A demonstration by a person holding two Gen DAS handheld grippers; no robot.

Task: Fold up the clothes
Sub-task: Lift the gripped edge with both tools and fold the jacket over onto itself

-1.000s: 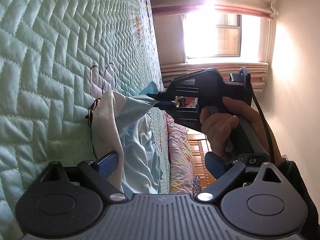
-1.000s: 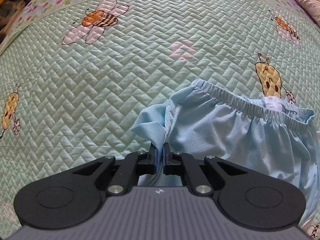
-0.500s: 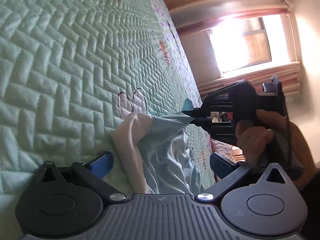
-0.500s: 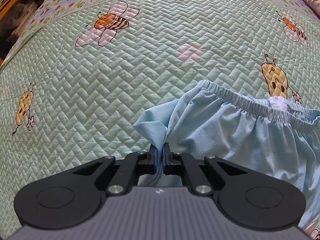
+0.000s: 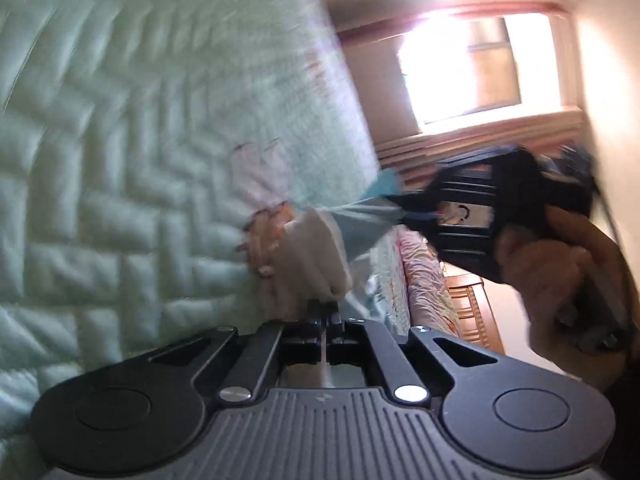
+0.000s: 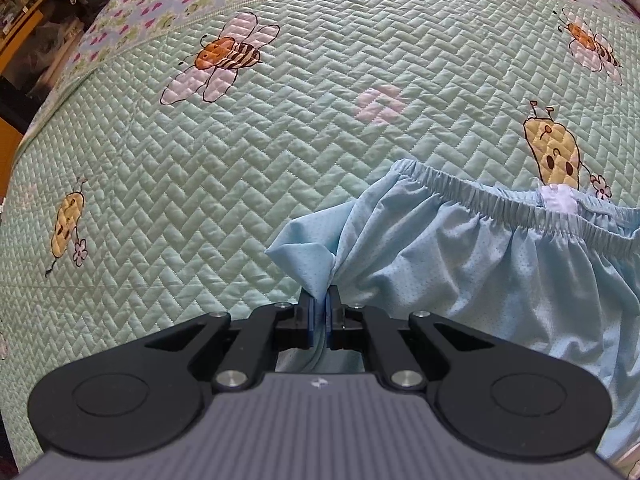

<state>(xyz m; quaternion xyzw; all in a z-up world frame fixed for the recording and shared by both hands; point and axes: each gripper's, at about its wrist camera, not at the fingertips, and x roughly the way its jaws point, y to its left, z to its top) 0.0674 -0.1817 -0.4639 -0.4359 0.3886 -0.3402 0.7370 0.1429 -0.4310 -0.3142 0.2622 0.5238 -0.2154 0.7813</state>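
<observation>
Right wrist: two grippers [image 6: 319, 312] [image 5: 325, 318] seemingly pinch one garment [image 6: 500, 256].

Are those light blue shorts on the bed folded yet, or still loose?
Still loose. The shorts hang bunched, with the elastic waistband stretched open, and no neat fold shows. Both tongs, right and left, pinch the fabric.

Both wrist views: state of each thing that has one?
left gripper: shut on the shorts, view blurred.
right gripper: shut on a bunched corner of the shorts.
light blue shorts: unfolded, held at two spots, elastic waistband lying on the quilt.
quilt: spread flat over the bed.
person's hand: wrapped around the right gripper's handle.
</observation>
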